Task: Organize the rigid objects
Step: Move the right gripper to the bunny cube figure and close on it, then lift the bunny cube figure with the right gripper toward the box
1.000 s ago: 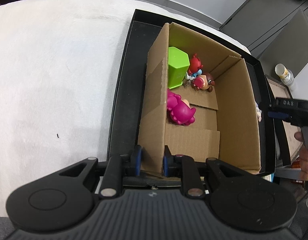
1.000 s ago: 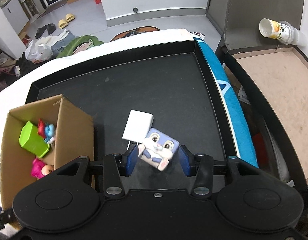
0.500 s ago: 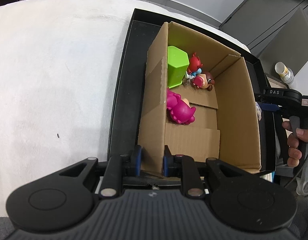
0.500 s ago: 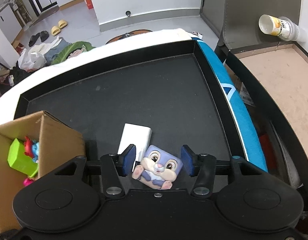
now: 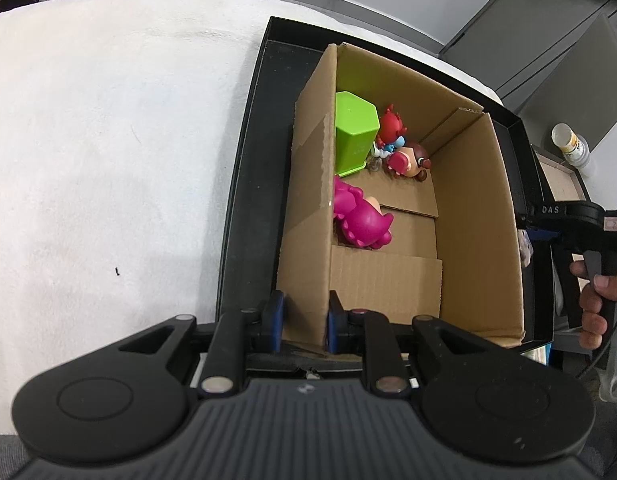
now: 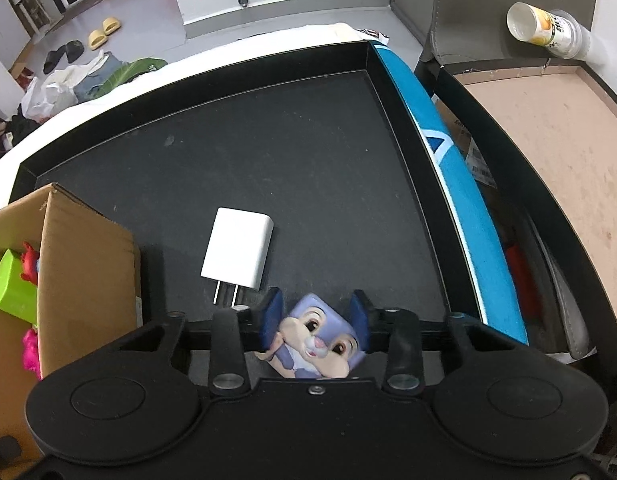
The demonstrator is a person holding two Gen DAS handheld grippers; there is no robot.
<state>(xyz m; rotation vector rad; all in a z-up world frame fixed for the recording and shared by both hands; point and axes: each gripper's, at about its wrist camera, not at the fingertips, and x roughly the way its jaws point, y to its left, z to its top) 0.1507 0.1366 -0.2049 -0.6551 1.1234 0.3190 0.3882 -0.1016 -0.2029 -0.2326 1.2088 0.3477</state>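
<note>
The left wall of a cardboard box (image 5: 388, 216) is gripped between the closed jaws of the left gripper (image 5: 302, 322), at the near end of that wall; the box is seen standing in a black tray (image 6: 308, 152), and a green block (image 5: 354, 136), a pink toy (image 5: 360, 224) and what appear to be two or three small red and blue figures (image 5: 396, 148), too small to tell apart surely, are contained in it; a purple rabbit toy (image 6: 318, 340) is held between the jaws of the right gripper (image 6: 315, 318), tilted, just above the tray floor; a white charger (image 6: 238, 254) is seen lying flat on the tray, prongs toward the camera, just beyond the rabbit and beside the box.
</note>
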